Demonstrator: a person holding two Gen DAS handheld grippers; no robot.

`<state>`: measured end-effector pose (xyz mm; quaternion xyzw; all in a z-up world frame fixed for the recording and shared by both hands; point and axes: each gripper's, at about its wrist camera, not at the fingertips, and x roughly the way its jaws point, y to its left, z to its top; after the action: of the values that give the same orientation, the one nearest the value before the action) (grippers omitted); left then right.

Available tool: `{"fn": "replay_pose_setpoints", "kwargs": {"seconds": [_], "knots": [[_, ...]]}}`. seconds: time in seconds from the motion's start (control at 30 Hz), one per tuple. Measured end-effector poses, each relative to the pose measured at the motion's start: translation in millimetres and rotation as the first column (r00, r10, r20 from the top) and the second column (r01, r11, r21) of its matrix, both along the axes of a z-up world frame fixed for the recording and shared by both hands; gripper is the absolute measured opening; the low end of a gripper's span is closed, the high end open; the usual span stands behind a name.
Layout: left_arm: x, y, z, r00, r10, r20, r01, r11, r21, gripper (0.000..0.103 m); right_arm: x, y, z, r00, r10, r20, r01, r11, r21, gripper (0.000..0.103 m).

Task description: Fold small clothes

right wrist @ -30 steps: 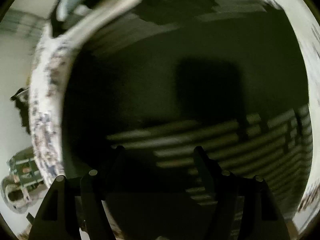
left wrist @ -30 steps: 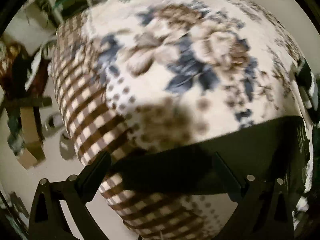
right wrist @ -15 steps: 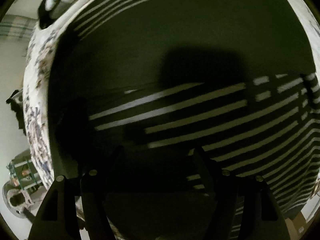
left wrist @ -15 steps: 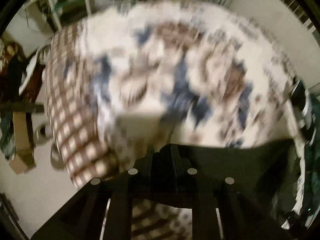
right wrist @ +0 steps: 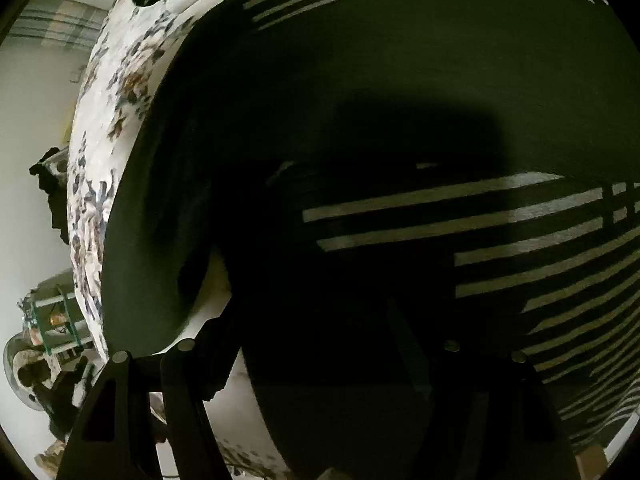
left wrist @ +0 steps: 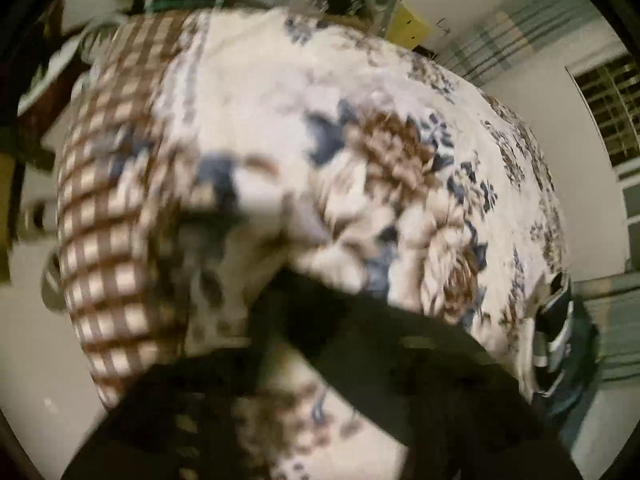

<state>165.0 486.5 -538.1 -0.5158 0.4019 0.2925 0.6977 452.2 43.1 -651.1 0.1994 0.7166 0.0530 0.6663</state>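
A dark garment with thin white stripes point(right wrist: 460, 216) lies spread on a bed covered by a floral blanket point(left wrist: 360, 152). In the right wrist view it fills most of the picture, and its left edge is folded and lifted off the blanket. My right gripper point(right wrist: 312, 312) stands open just above the dark cloth near that edge. The left wrist view is blurred. There the garment's dark edge point(left wrist: 420, 352) runs across the lower right, and my left gripper point(left wrist: 304, 364) hangs over it with its jaws opening. Blanket shows between its fingers.
The blanket has a brown checked border point(left wrist: 104, 240) at the bed's left side, with pale floor beyond. Another striped dark item point(left wrist: 556, 332) lies at the bed's right edge. Cluttered shelves point(right wrist: 56, 320) stand on the floor beside the bed.
The left jaws went from wide apart to shut and now stand apart again, while that view swung and rolled. The right gripper slid across the garment toward its left edge and stayed open.
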Motion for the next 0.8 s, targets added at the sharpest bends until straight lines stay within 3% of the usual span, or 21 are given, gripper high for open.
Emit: {"fn": "replay_pose_setpoints", "kwargs": {"seconds": [0.07,0.17,0.23,0.27,0.33,0.37,0.47,0.6,0.67,0.77,0.8], "knots": [[-17,-13,-18,0.995,0.071,0.073,-0.064,0.993,-0.096,0.074,1,1,-1,1.0,-0.008,-0.003,0.008,1.0,0.001,0.072],[-20,-31,-51,0.98,0.162,0.113,-0.131,0.961,-0.242,0.074,3,-4,-3,0.999,-0.031,-0.007,0.031,0.999,-0.014,0.072],[-11,-38,-66,0.969,0.204,0.14,-0.159,0.947,-0.278,0.074,5,-11,-4,0.999,-0.051,-0.005,0.051,0.997,-0.05,0.073],[-2,-39,-70,0.967,0.214,0.142,-0.169,0.947,-0.274,0.074,6,-17,-3,0.998,-0.066,0.002,0.066,0.995,-0.08,0.08],[20,-36,-71,0.97,0.206,0.127,-0.178,0.963,-0.203,0.072,9,-28,1,0.995,-0.095,0.028,0.098,0.98,-0.175,0.094],[28,-34,-69,0.974,0.195,0.114,-0.175,0.971,-0.165,0.07,12,-35,3,0.994,-0.099,0.045,0.107,0.957,-0.268,0.094],[58,-27,-57,0.994,0.106,0.027,-0.105,0.994,-0.028,0.007,20,-50,8,0.994,-0.085,0.072,0.108,0.888,-0.447,0.094],[69,-28,-34,0.999,0.037,0.001,-0.037,0.994,0.099,0.007,30,-70,11,0.992,-0.088,0.093,0.122,0.866,-0.484,0.094],[76,-35,-13,1.0,-0.006,-0.018,0.009,0.984,0.176,0.007,33,-79,11,0.99,-0.097,0.103,0.135,0.874,-0.468,0.094],[93,-53,27,0.997,-0.073,-0.028,0.078,0.955,0.285,0.007,37,-98,10,0.985,-0.137,0.108,0.168,0.911,-0.376,0.094],[105,-66,48,0.994,-0.111,-0.025,0.113,0.935,0.336,0.007,38,-105,10,0.983,-0.15,0.108,0.178,0.922,-0.344,0.094]]}}
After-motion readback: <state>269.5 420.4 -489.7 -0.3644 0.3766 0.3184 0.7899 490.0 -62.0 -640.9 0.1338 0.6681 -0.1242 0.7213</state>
